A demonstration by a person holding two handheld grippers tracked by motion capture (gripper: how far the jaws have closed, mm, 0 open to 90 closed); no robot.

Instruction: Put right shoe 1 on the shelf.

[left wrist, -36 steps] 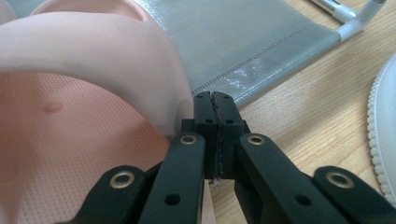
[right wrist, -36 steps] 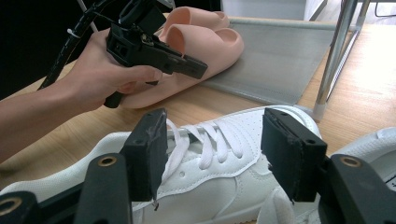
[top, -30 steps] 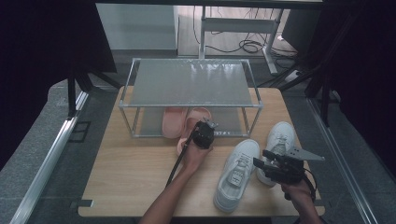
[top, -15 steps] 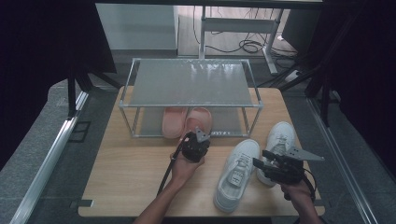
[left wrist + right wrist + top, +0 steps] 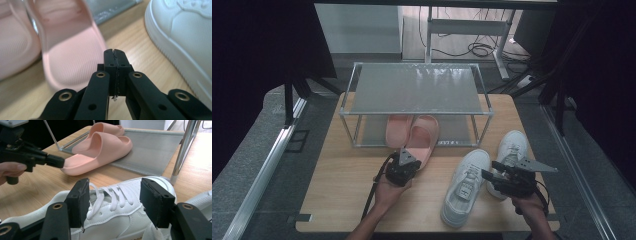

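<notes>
Two pink slippers point(image 5: 400, 131) lie side by side on the rack's lower shelf; the right slipper point(image 5: 426, 136) has its heel out over the table. My left gripper point(image 5: 408, 161) sits just short of that heel point(image 5: 72, 62), and its jaws point(image 5: 115, 53) are shut with nothing between them. Two white sneakers rest at the right: the near sneaker point(image 5: 464, 185) and the far sneaker point(image 5: 512, 149). My right gripper point(image 5: 490, 172) stands open, with its pads point(image 5: 80, 197) on either side of the near sneaker's laces point(image 5: 112, 200), not pressing on them.
A metal rack point(image 5: 417, 90) with a mesh top shelf stands at the back of the wooden table point(image 5: 342, 190). One of its legs point(image 5: 182, 150) rises just beyond the near sneaker. Bare table lies to the left of my left hand.
My left gripper has drawn back from the rack toward the near left, with its jaws still shut. The pink slipper stays where it lay. The right gripper has not moved.
</notes>
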